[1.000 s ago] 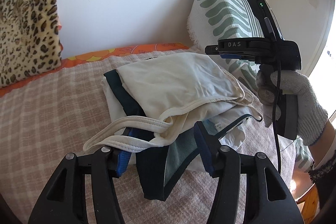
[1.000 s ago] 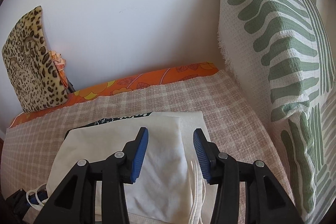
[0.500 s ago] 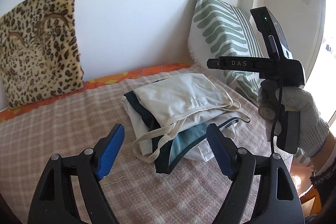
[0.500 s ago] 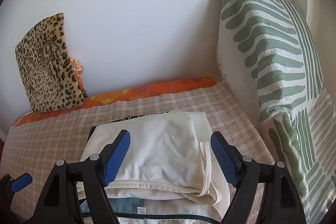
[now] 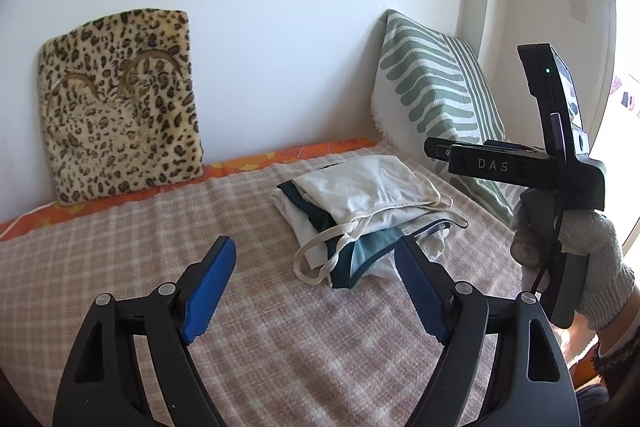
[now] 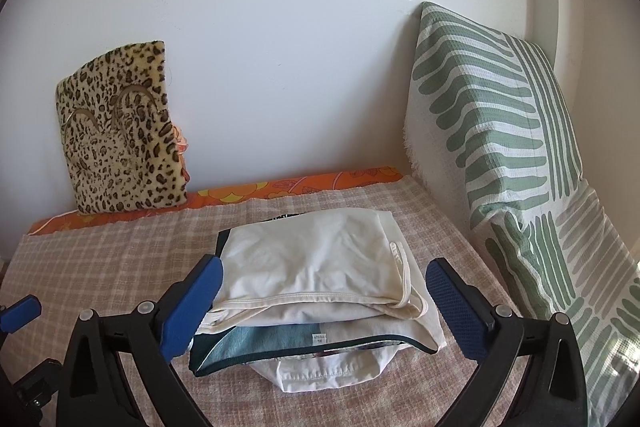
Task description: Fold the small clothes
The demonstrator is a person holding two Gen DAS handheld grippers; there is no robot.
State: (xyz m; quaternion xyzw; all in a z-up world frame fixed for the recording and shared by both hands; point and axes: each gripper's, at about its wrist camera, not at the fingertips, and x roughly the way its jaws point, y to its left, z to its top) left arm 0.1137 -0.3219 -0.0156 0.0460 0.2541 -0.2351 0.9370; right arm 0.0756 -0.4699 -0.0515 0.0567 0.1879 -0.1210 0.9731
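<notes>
The right claw [image 6: 320, 303] hangs wide open above the near side of a folded pile of clothes [image 6: 320, 283], its blue pads either side of the stack, touching nothing. A cream garment [image 6: 316, 259] tops the pile, teal cloth beneath. The pile sits on the checked bed cover [image 6: 100, 267], toward the bed's right edge. A leopard-print cushion [image 6: 120, 131] leans at the far left corner; a green striped pillow [image 6: 500, 131] stands along the right edge.

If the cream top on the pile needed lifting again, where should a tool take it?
Grip the cream top at its doubled near hem, coming in low from the front. That edge overhangs the teal garment, so a finger could probably slip under it.
</notes>
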